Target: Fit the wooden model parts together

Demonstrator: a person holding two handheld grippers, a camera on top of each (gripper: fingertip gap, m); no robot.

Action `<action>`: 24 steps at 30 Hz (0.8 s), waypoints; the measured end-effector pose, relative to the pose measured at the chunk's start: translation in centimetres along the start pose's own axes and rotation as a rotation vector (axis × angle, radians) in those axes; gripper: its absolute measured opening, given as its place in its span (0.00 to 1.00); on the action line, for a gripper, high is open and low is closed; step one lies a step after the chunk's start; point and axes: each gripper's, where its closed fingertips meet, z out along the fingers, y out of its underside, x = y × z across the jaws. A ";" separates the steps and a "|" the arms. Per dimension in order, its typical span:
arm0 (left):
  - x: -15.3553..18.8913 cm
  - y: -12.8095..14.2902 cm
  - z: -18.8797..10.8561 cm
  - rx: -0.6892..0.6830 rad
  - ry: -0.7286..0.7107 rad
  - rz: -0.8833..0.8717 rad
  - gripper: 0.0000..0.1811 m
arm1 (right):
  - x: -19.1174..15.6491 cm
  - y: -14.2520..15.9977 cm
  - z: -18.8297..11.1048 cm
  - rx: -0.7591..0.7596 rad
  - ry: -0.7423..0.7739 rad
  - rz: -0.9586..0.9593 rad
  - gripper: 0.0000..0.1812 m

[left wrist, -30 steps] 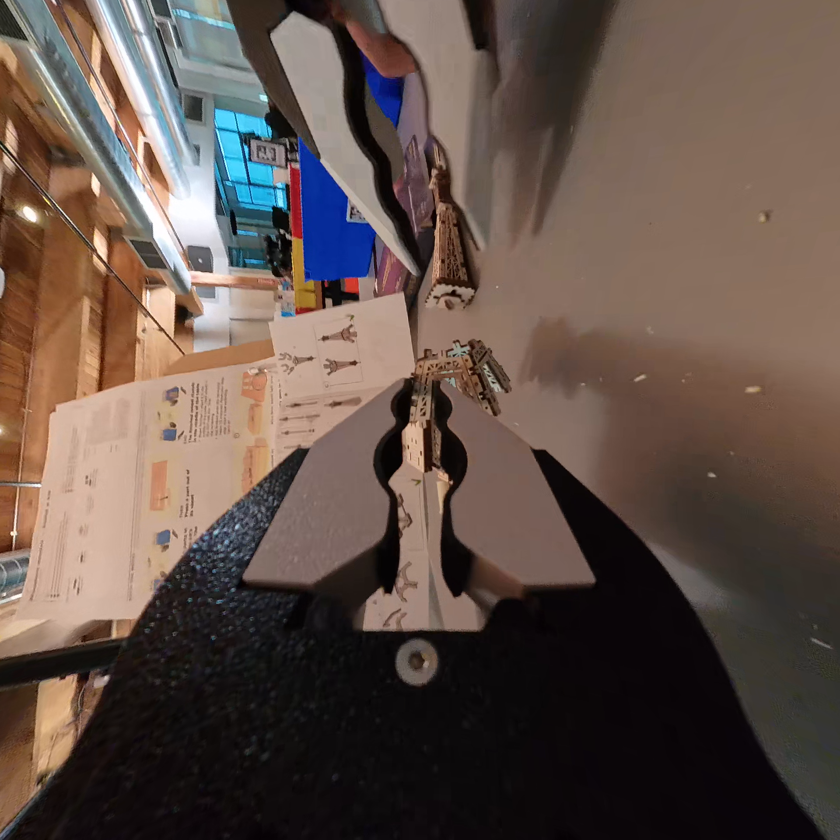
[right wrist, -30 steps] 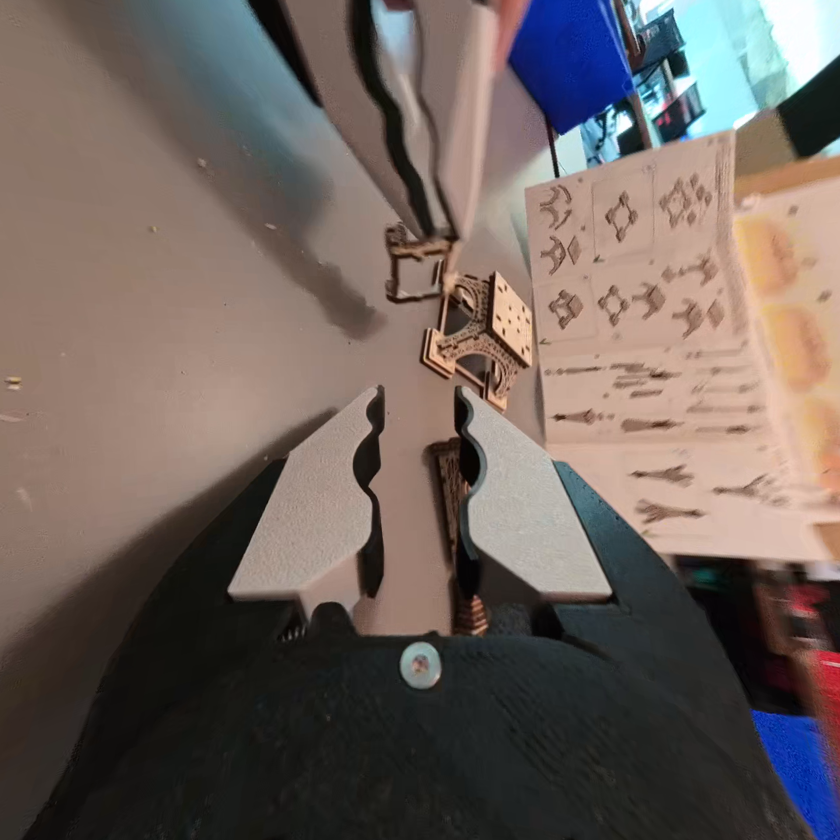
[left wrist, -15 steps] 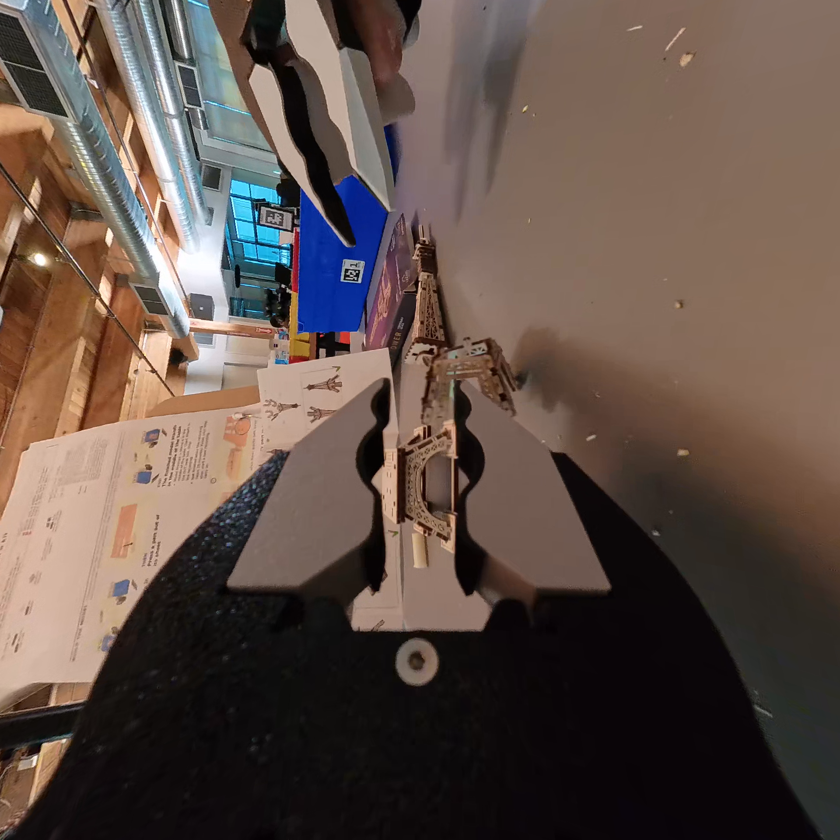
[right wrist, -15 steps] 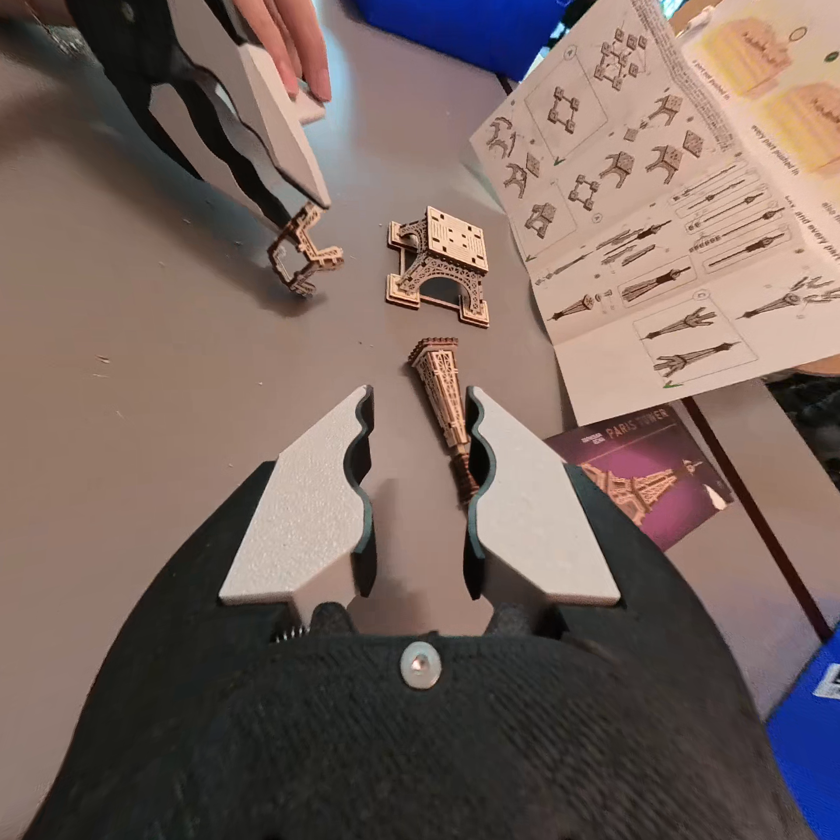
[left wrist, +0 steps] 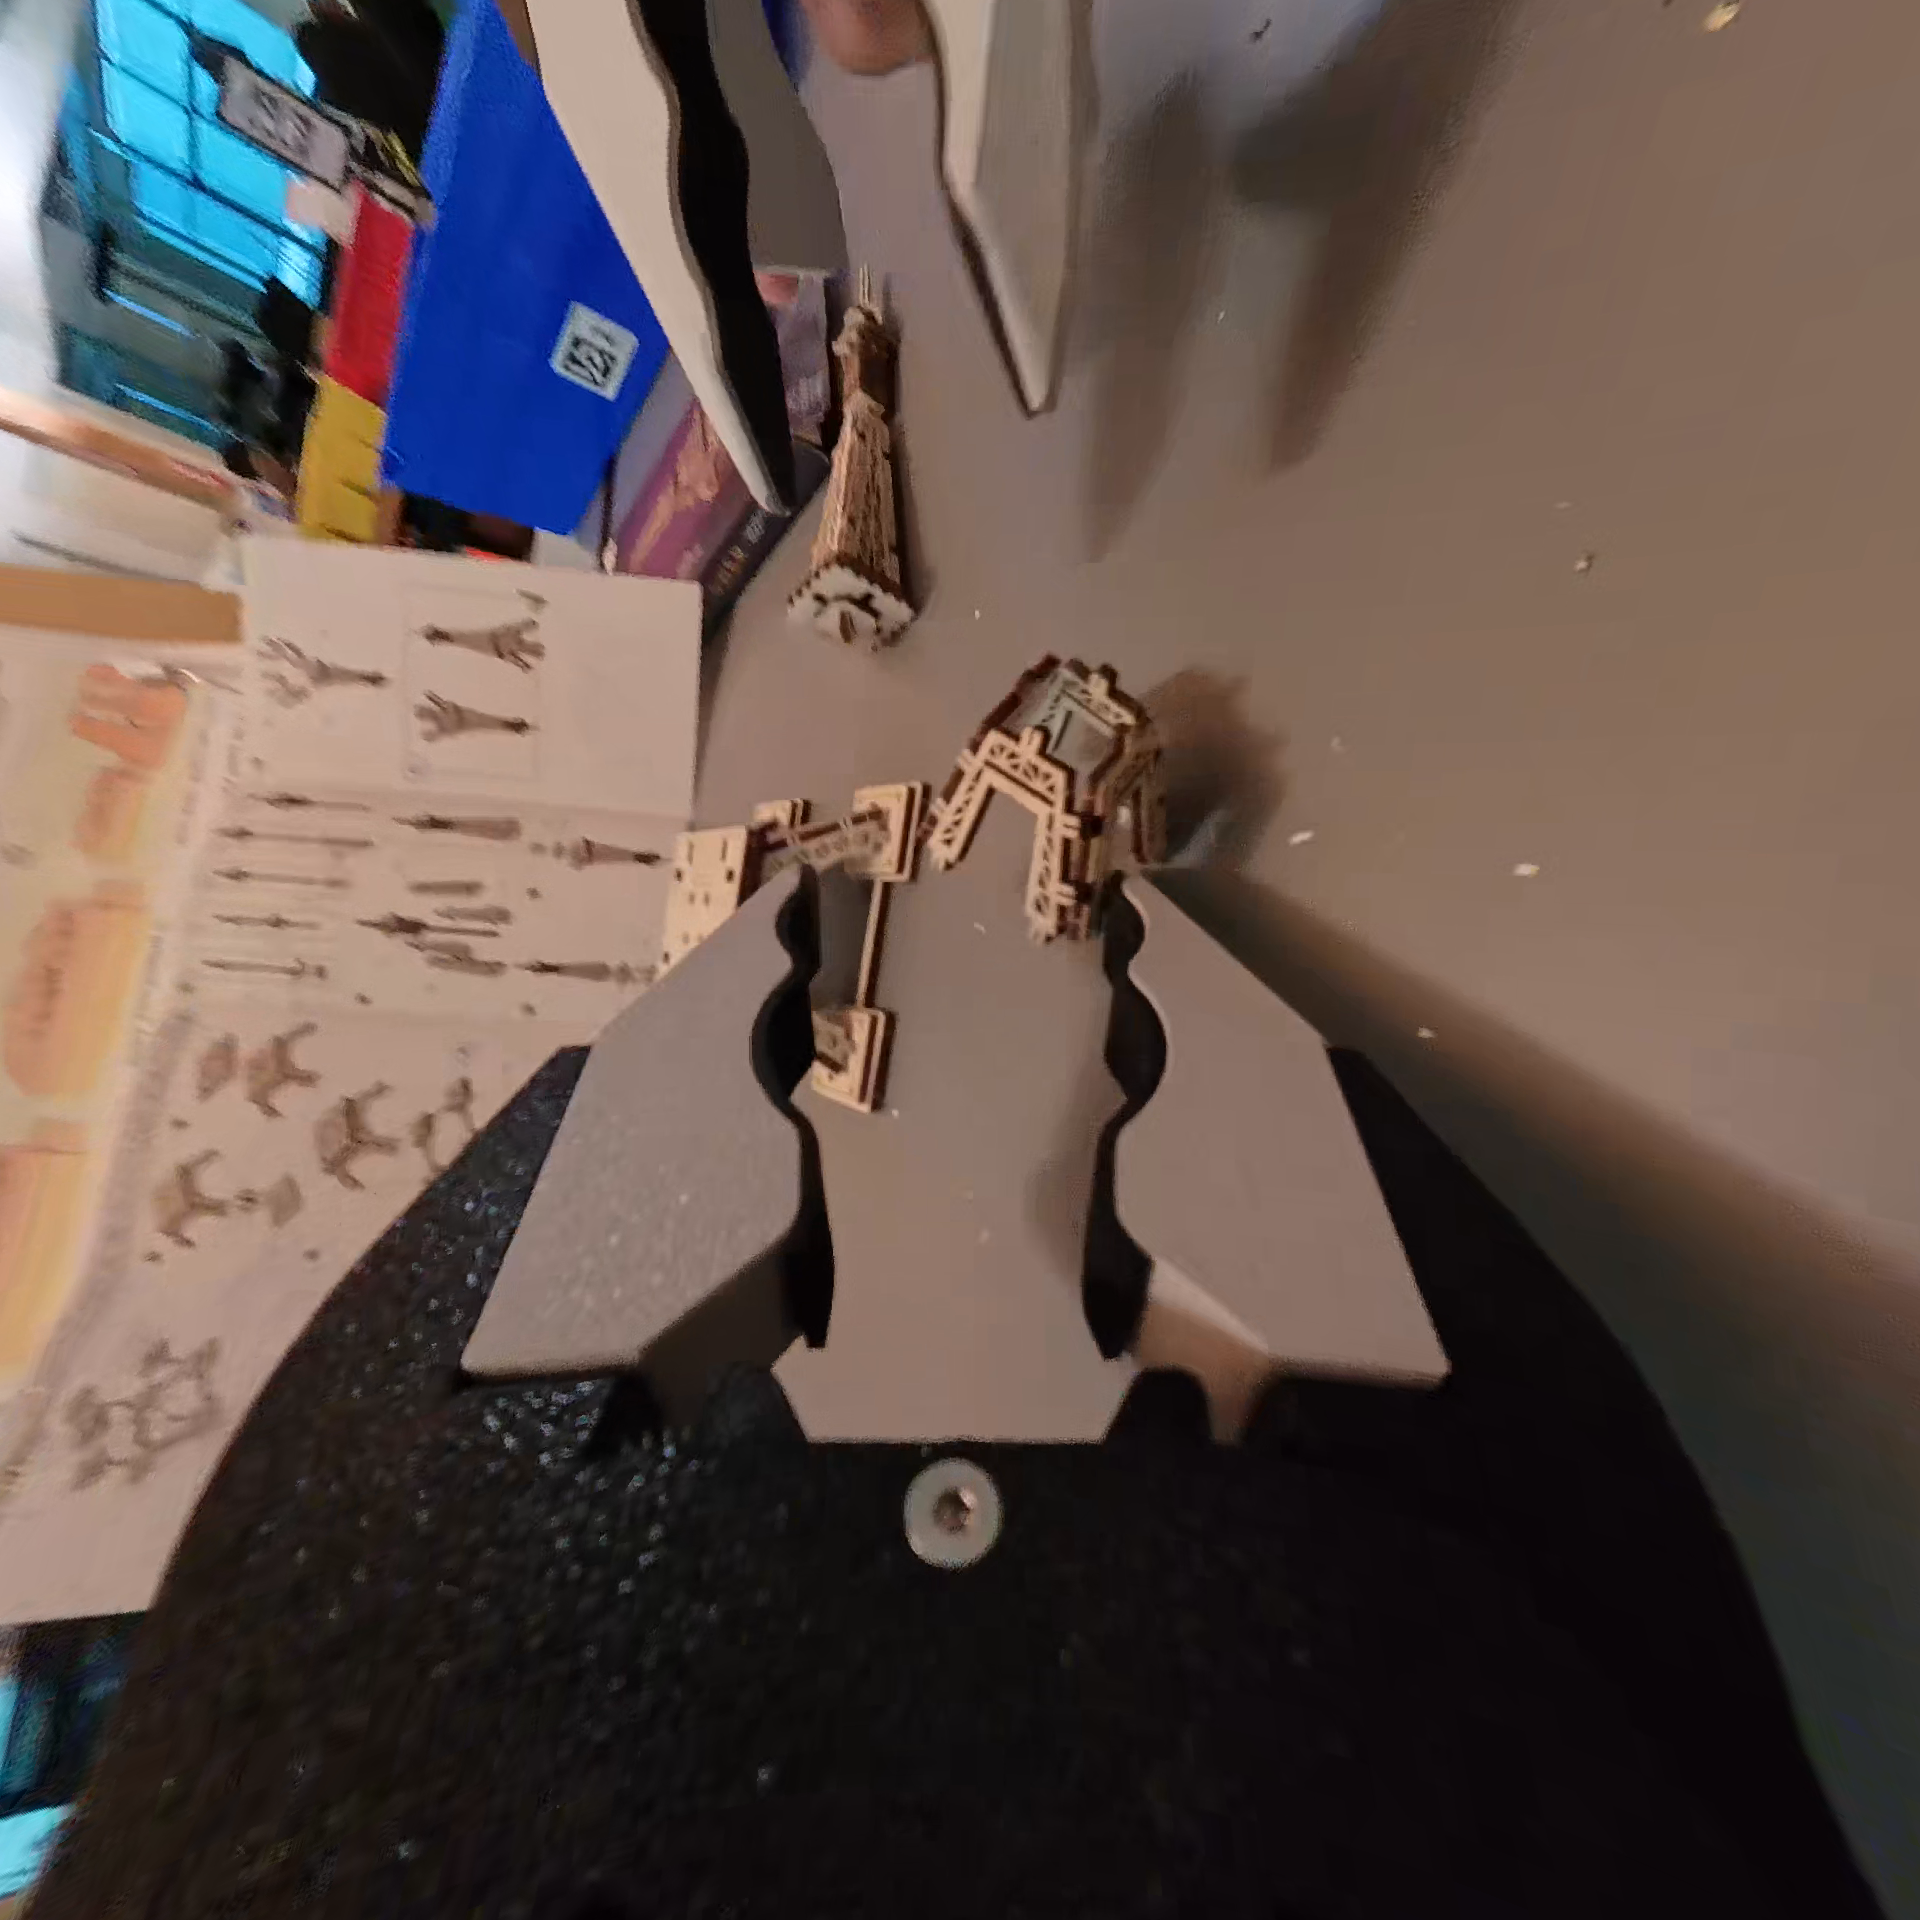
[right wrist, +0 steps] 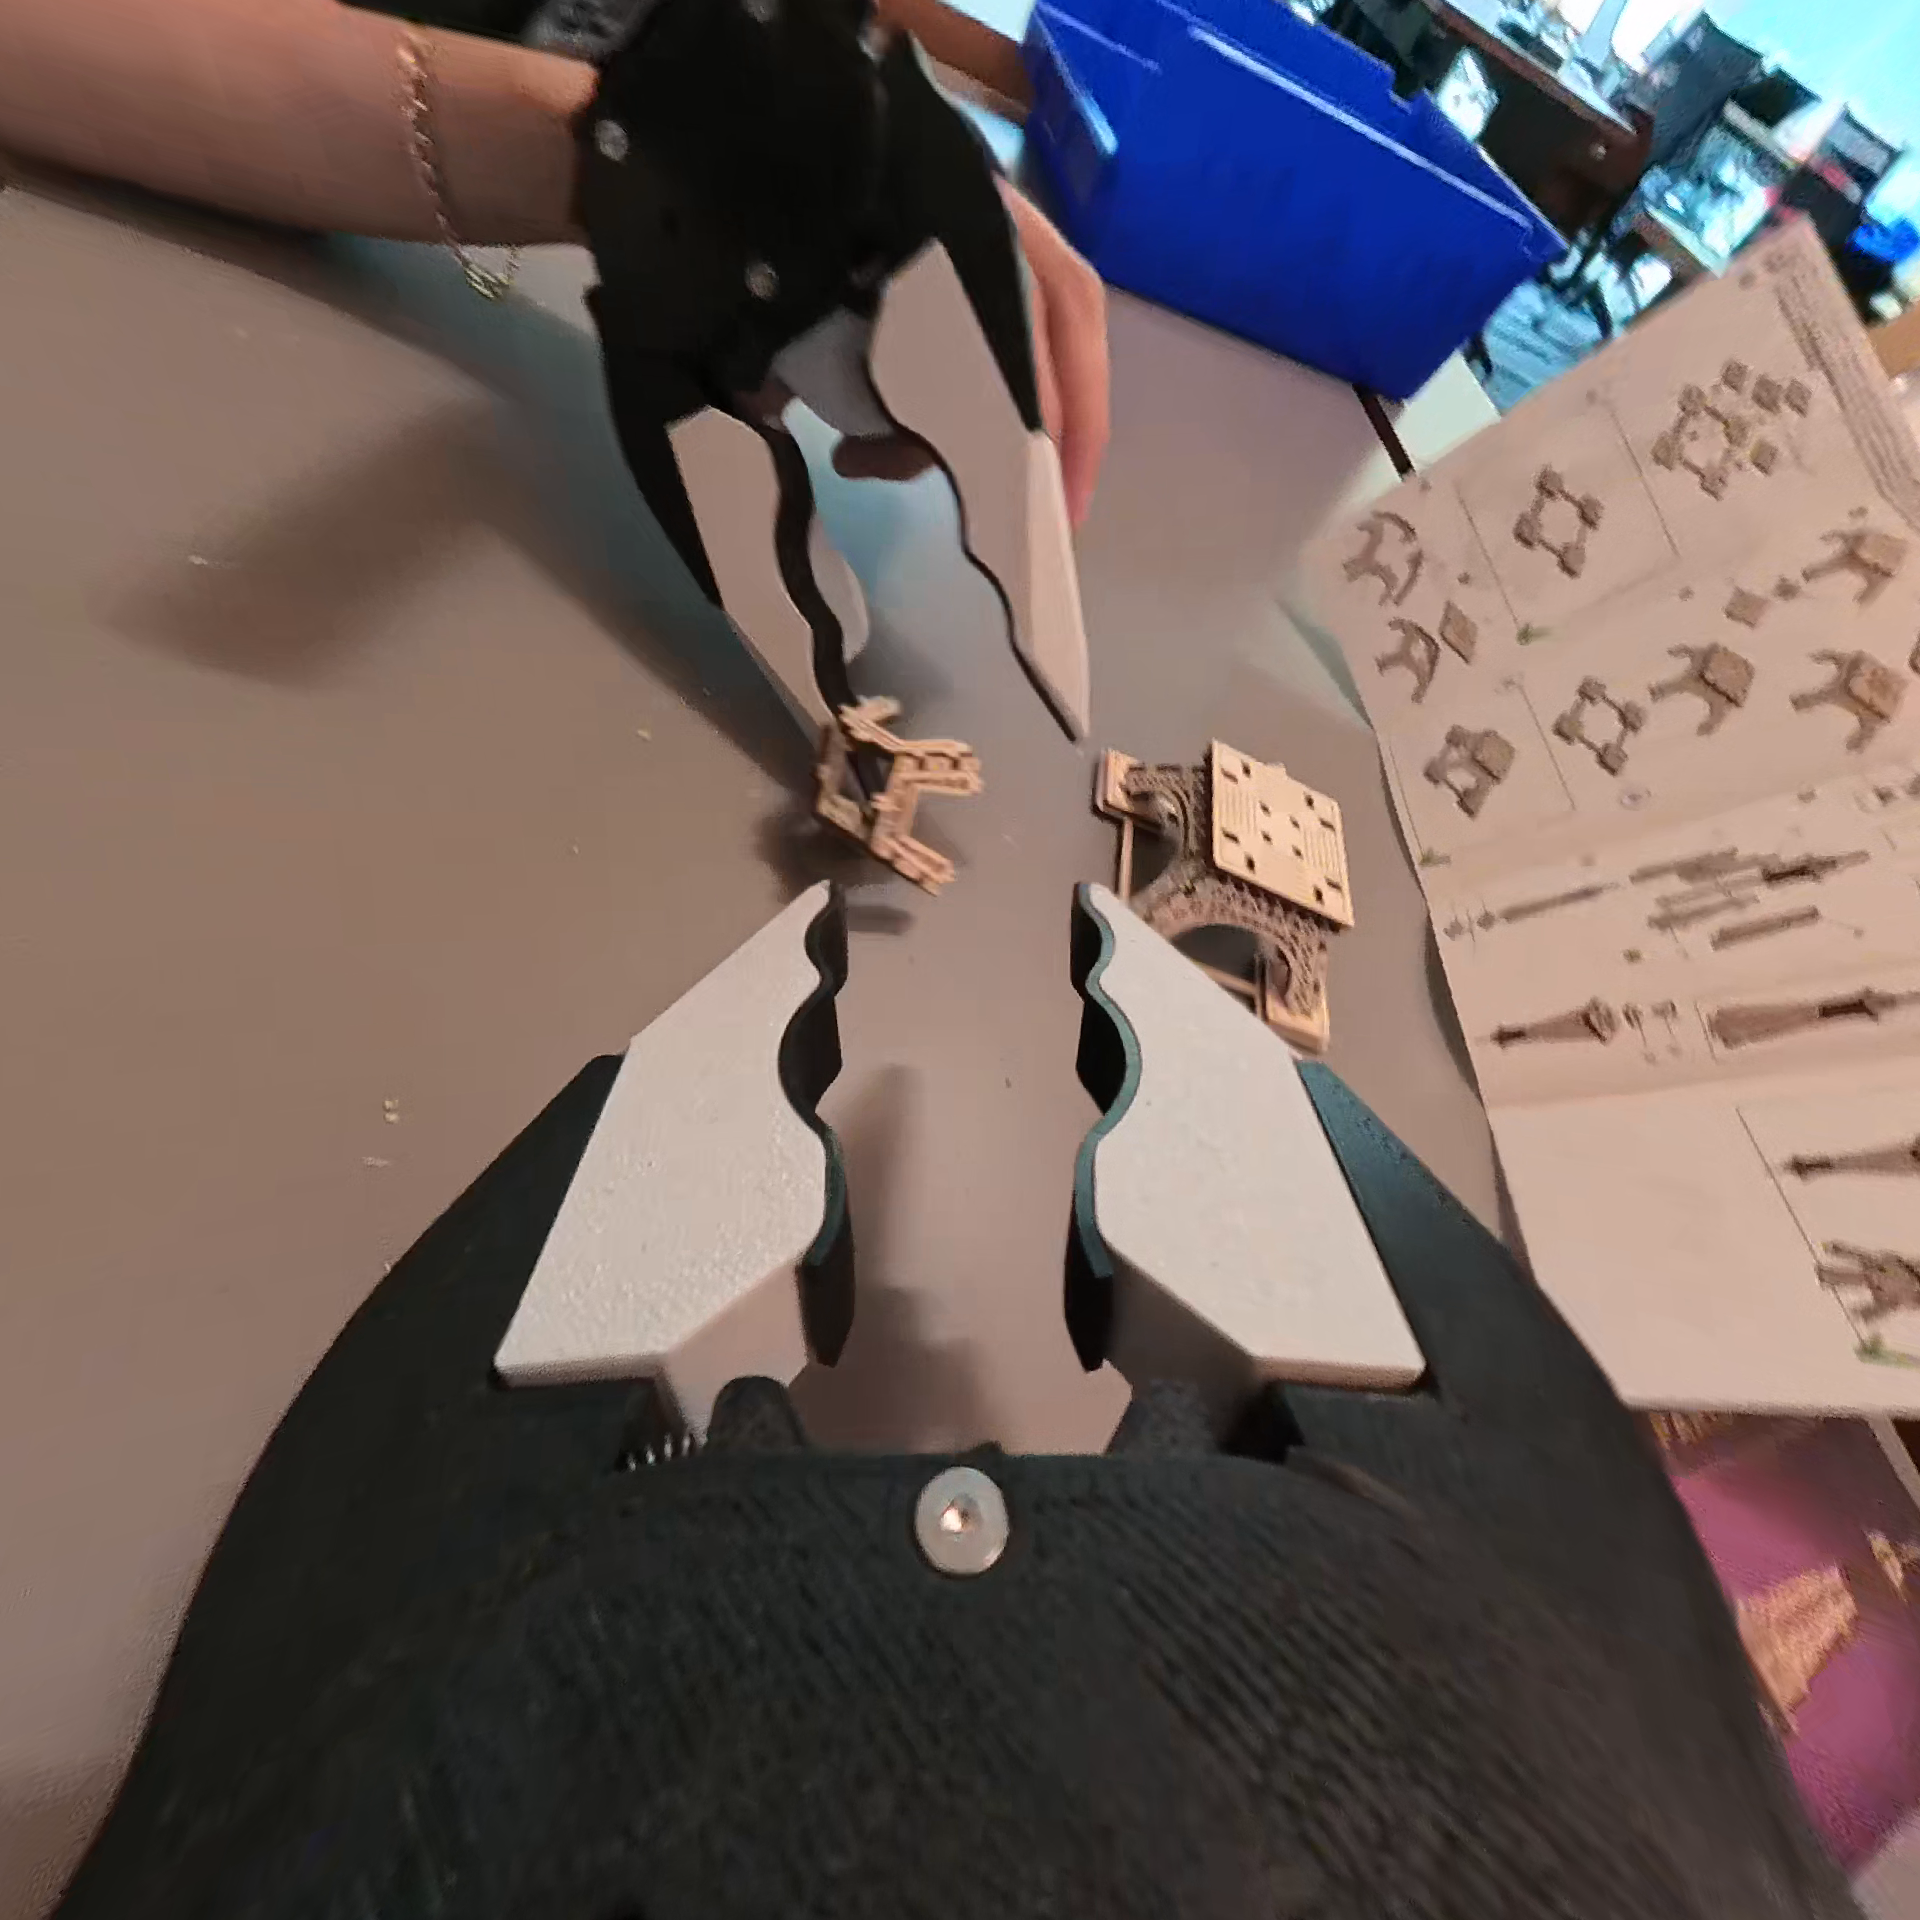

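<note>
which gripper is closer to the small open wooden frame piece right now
Left. The left gripper is open with one fingertip touching the small frame piece. The right gripper is also open but sits a short gap back from it, nearer the arched tower base.

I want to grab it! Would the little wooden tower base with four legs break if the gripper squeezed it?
The pale wooden four-legged tower base probably could: its arches are thin lattice cutwork, so a hard squeeze might snap them. It looks light, being mostly holes. Its flat square top likely gives the safest grip.

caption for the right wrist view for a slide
Both grippers open over the grey table: left gripper beside the small wooden frame, right gripper near the arched tower base.
</note>
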 end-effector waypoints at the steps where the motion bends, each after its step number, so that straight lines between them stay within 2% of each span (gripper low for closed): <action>1: 0.2 0.4 -0.1 -0.007 0.024 -0.036 0.28 | -0.3 -0.5 0.4 0.017 -0.019 -0.010 0.23; 4: 0.4 0.8 -0.5 0.005 0.079 -0.130 0.28 | -1.2 -1.4 1.4 0.009 -0.052 -0.032 0.23; 8: 0.0 0.3 -1.1 0.052 0.082 -0.179 0.29 | -1.5 -0.8 2.2 -0.031 -0.016 -0.035 0.21; 12: -0.5 0.3 -1.6 0.046 0.072 -0.186 0.28 | -4.7 -0.3 2.1 -0.080 -0.103 0.036 0.18; 15: -1.2 -0.4 -1.8 0.091 0.038 -0.196 0.28 | -5.9 -0.6 2.3 -0.061 -0.082 0.053 0.18; 19: -1.9 -1.4 -2.0 0.150 0.007 -0.238 0.26 | -4.8 -0.3 2.2 -0.072 -0.002 0.036 0.18; 21: -2.4 -2.0 -2.0 0.174 -0.011 -0.268 0.24 | -3.0 1.1 0.5 -0.147 0.041 -0.015 0.16; 24: -3.1 -3.2 -1.4 0.173 -0.032 -0.331 0.15 | 3.1 6.7 -5.8 -0.355 0.241 0.014 0.11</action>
